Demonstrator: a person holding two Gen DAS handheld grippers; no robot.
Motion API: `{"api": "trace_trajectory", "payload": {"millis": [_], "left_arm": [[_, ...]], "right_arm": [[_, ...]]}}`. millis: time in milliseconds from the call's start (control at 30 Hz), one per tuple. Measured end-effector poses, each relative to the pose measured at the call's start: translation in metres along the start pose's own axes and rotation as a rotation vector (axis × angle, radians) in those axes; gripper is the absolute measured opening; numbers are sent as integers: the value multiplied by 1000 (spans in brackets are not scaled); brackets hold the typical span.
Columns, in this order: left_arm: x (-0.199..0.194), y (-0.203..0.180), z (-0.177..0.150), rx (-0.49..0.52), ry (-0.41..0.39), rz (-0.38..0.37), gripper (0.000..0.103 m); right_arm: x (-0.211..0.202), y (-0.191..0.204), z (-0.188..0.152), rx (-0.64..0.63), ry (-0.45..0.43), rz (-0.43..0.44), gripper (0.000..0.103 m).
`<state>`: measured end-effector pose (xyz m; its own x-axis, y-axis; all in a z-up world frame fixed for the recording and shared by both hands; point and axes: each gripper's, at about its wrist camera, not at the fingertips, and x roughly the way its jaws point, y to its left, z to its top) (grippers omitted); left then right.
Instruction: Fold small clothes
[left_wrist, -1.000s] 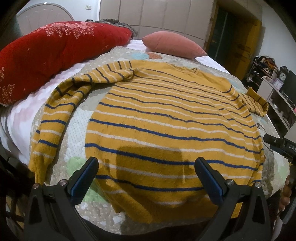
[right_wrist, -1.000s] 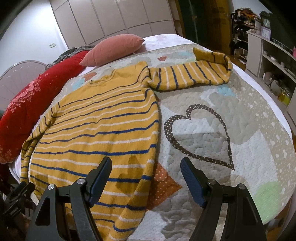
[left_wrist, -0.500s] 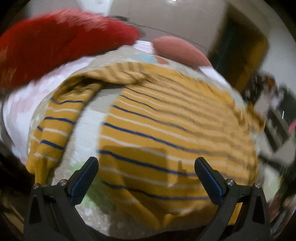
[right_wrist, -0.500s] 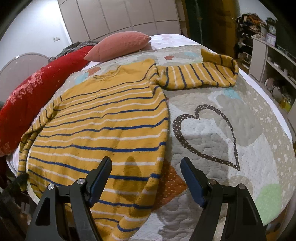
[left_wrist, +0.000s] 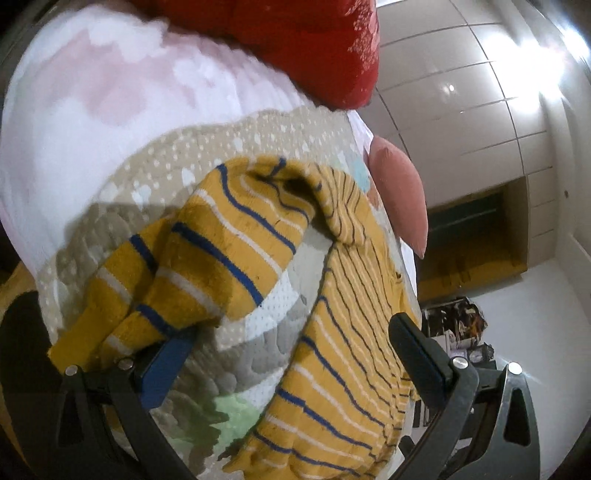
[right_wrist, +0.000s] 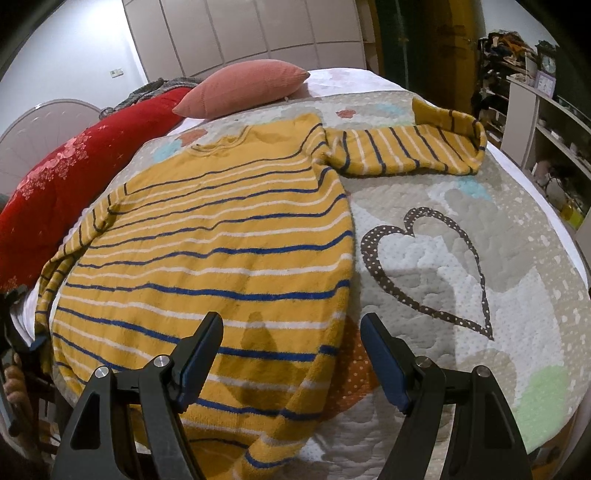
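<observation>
A yellow sweater (right_wrist: 207, 236) with blue and white stripes lies flat, front up, on the quilted bed cover (right_wrist: 461, 229). Its right sleeve (right_wrist: 406, 151) stretches sideways, cuff folded back. My right gripper (right_wrist: 291, 350) hovers open over the sweater's near right hem corner, with nothing between its fingers. In the tilted left wrist view, the sweater's left sleeve (left_wrist: 207, 266) hangs bunched at the bed's edge beside the sweater body (left_wrist: 343, 332). My left gripper (left_wrist: 291, 354) is open, and the sleeve's cuff end lies against its left finger (left_wrist: 166, 365).
A long red pillow (right_wrist: 55, 177) and a pink cushion (right_wrist: 243, 88) lie at the head of the bed. Cluttered shelves (right_wrist: 546, 122) stand to the right. A person's hand (right_wrist: 13, 380) shows at the bed's left edge. A white sheet (left_wrist: 92, 122) lies beyond the quilt.
My left gripper has swung left from the sweater's hem to the hanging left sleeve and rolled, so its view is tilted. The right gripper has stayed put, still open.
</observation>
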<state>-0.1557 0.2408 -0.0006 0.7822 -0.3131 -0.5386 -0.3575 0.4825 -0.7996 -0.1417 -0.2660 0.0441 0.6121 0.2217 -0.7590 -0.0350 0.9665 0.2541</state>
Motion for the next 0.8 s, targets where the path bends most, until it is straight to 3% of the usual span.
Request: {"api": "trace_trajectory", "payload": {"millis": [267,400,633,800], "left_arm": [[-42,-11,31,127,-206,226,103],[-67,-12,28,183,-265,283,103],[-89,2,-11,284,-259,344,103],[-99,22,-20,329,-249,357,103]], "right_arm": [[-7,3,0,-22,-25,0,82],[-5,47,17,-149,-28,56,82],[8,228,46,-565,-13,360,82],[27,375,25,-994,-11,421,81]]}}
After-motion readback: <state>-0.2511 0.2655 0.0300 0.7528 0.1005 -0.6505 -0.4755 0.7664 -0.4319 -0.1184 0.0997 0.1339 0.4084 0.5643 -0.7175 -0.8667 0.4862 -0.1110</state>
